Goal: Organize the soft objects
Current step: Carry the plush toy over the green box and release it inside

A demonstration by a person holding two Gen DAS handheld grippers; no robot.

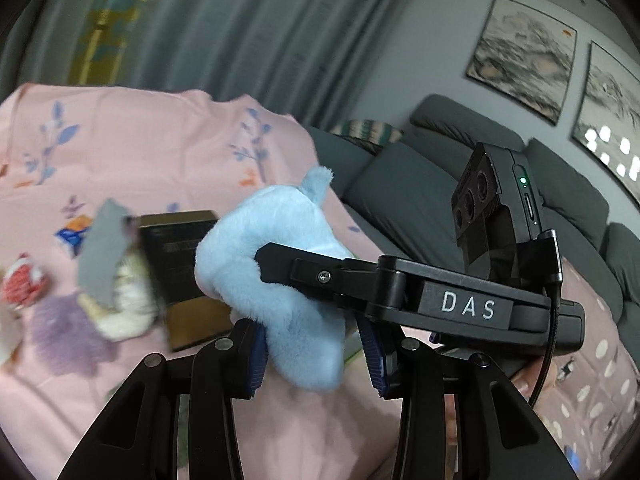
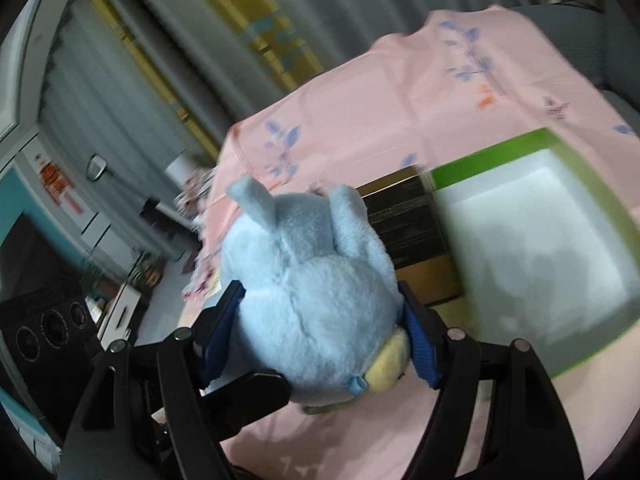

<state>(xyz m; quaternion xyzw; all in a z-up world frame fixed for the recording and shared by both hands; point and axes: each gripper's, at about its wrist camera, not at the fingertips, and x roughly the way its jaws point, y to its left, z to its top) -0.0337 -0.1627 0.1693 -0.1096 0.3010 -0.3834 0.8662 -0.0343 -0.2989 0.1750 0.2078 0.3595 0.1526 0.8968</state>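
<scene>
Two grippers on one blue plush; we have the left gripper (image 1: 316, 356) clamped on its lower end, blue pads pressed into the fur on both sides; the right gripper (image 2: 320, 336) is clamped across its round body, jaws wide because the body is fat, pads sunk in at 9 and 3 o'clock.

Plush (image 1: 276, 264) is held up off the pink sheet (image 1: 152, 140), not touching it; in the left view it sits dead centre, one ear (image 1: 318, 184) sticking up at 12 o'clock; the right gripper's black finger crosses it from 3 o'clock. In the right view we see the plush (image 2: 316, 292) from behind, with a pale yellow patch (image 2: 390, 368) at its 5 o'clock.

Sheet carries blue leaf prints; a black-and-gold box (image 2: 416, 236) lies on it, at 1 o'clock from the plush in the right view; a green-rimmed tray (image 2: 600, 188) with white inside sits just beside that box, at 3 o'clock of it; tray holds no toy that we can see.

Left view, 9 o'clock side: more toys on the sheet; a red-and-white one (image 1: 22, 284), a purple one (image 1: 66, 332), a cream one (image 1: 128, 304) with a grey piece (image 1: 102, 252) over it; all blurred, shapes unclear.

Grey sofa (image 1: 460, 184) at 2 o'clock behind the sheet; two framed paintings (image 1: 524, 56) above it; grey curtains (image 1: 260, 24) at 12 o'clock.
</scene>
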